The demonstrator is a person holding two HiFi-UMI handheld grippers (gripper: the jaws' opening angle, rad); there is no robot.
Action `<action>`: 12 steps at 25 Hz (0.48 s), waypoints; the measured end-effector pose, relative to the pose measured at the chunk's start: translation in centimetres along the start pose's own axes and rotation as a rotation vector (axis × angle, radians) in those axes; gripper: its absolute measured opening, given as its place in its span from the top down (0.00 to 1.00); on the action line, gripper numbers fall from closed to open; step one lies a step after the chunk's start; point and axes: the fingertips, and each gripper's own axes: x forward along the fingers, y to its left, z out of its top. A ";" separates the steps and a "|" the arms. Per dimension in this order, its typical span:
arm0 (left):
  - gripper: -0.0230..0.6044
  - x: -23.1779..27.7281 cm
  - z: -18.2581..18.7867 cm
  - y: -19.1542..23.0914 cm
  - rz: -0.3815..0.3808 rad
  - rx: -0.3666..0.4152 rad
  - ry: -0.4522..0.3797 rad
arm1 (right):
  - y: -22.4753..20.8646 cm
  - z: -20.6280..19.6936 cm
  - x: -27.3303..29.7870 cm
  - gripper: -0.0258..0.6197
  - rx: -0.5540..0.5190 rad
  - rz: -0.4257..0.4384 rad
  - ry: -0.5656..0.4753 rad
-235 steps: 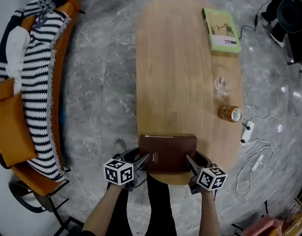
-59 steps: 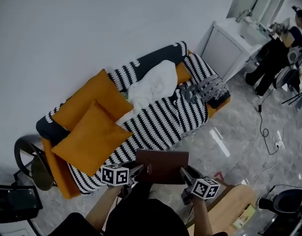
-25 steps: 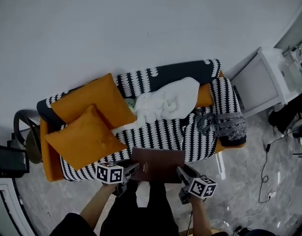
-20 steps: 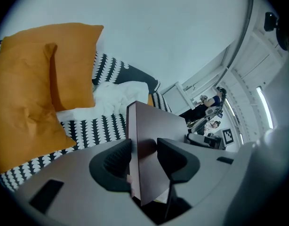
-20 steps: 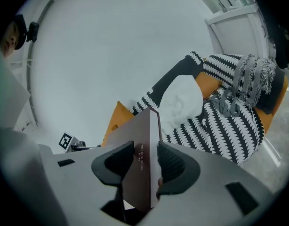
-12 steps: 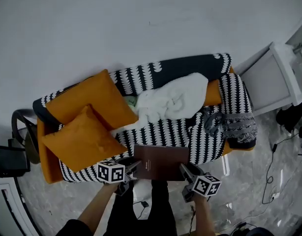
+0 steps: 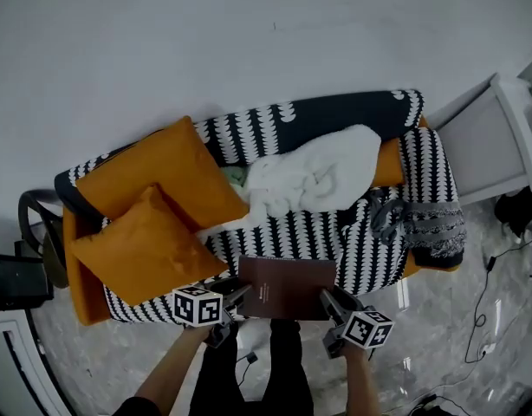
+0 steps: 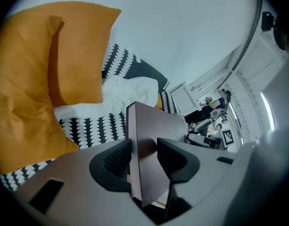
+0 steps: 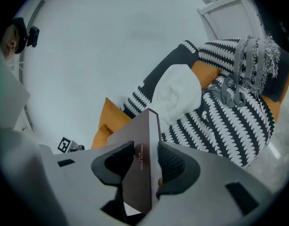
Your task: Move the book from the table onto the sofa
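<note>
A dark brown hardcover book (image 7: 288, 287) hangs flat over the front edge of the sofa (image 7: 370, 250), which wears a black-and-white striped cover. My left gripper (image 7: 236, 298) is shut on the book's left edge and my right gripper (image 7: 327, 301) is shut on its right edge. In the left gripper view the book (image 8: 149, 140) stands edge-on between the jaws (image 8: 143, 159). The right gripper view shows its spine (image 9: 142, 164) clamped by the pads (image 9: 145, 166). Striped seat fabric lies just beyond the book.
Two orange cushions (image 7: 153, 211) lean at the sofa's left end. A crumpled white cloth (image 7: 314, 176) lies mid-seat and a grey fringed throw (image 7: 422, 219) drapes the right end. A white cabinet (image 7: 491, 141) stands to the right; a dark chair (image 7: 36, 232) to the left.
Both grippers have come down and forward with the book, which now overlaps the sofa's front edge. The sofa has grown larger in the head view.
</note>
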 end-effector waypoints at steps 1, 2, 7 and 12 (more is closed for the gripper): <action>0.68 0.5 -0.1 0.5 0.000 -0.005 -0.001 | -0.4 0.0 0.5 0.68 -0.001 -0.003 0.001; 0.68 1.0 -0.1 1.0 0.001 -0.012 -0.001 | -1.0 0.0 1.0 0.68 -0.002 -0.006 0.003; 0.68 4.0 -0.7 4.4 -0.001 -0.044 0.005 | -3.7 -0.8 4.4 0.68 -0.003 -0.019 0.026; 0.68 6.8 -1.3 7.7 0.002 -0.070 0.015 | -6.6 -1.7 7.9 0.68 0.005 -0.025 0.059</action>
